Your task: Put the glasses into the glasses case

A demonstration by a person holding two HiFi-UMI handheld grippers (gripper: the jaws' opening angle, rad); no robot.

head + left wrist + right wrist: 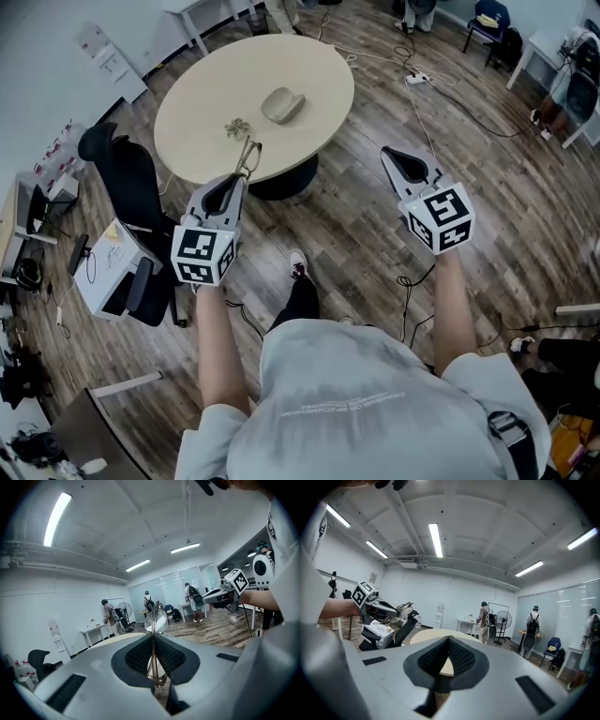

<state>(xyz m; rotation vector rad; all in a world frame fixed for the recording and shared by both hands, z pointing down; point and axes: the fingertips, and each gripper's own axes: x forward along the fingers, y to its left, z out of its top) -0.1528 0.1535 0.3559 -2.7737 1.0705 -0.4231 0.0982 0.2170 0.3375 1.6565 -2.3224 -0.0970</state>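
Note:
Thin metal-framed glasses (248,157) stick out of my left gripper (232,185), which is shut on their frame just off the near edge of the round beige table (202,89). In the left gripper view the glasses (156,620) stand edge-on between the closed pads, one lens above the tips of the left gripper (153,639). The beige oval glasses case (283,104) lies closed near the table's middle, beyond the glasses. My right gripper (403,165) hangs over the floor to the table's right. The right gripper view shows the right gripper (447,640) shut, with nothing held.
A small tangled item (237,127) lies on the table left of the case. A black office chair (127,183) and a white box (111,264) stand left of me. Cables (441,89) run over the wooden floor. Several people (486,620) stand by a fan at the far wall.

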